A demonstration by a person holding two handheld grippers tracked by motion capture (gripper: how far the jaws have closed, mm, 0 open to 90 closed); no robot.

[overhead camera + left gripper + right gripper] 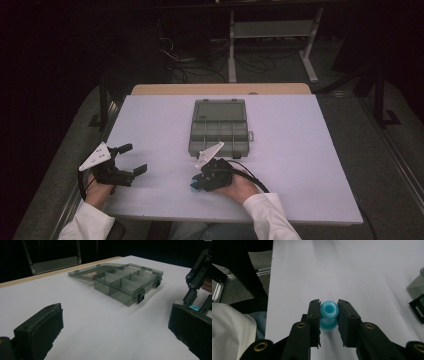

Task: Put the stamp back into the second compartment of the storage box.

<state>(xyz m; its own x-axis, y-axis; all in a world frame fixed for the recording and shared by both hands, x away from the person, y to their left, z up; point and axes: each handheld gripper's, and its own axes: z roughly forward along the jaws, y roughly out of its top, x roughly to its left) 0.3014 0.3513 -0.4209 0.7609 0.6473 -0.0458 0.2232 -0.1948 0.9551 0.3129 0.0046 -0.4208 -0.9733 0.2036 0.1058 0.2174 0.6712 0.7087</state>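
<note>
White tabletop (pixel 300 165) spreads under my rig. At its far middle sits the smoky grey clear plastic compartment box (pixel 219 127), lid flung open. Near left, my left gripper (pixel 131 160) rests with jaws spread wide, holding nothing. Near centre, my right gripper (pixel 329 315) is clenched on the small blue plastic ring (pixel 329 310), squeezed between both pads at the tabletop.

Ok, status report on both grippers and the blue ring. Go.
Right gripper shut on blue ring, low over the table. Left gripper open, holding nothing. Organizer box open, nothing between it and the ring.
</note>
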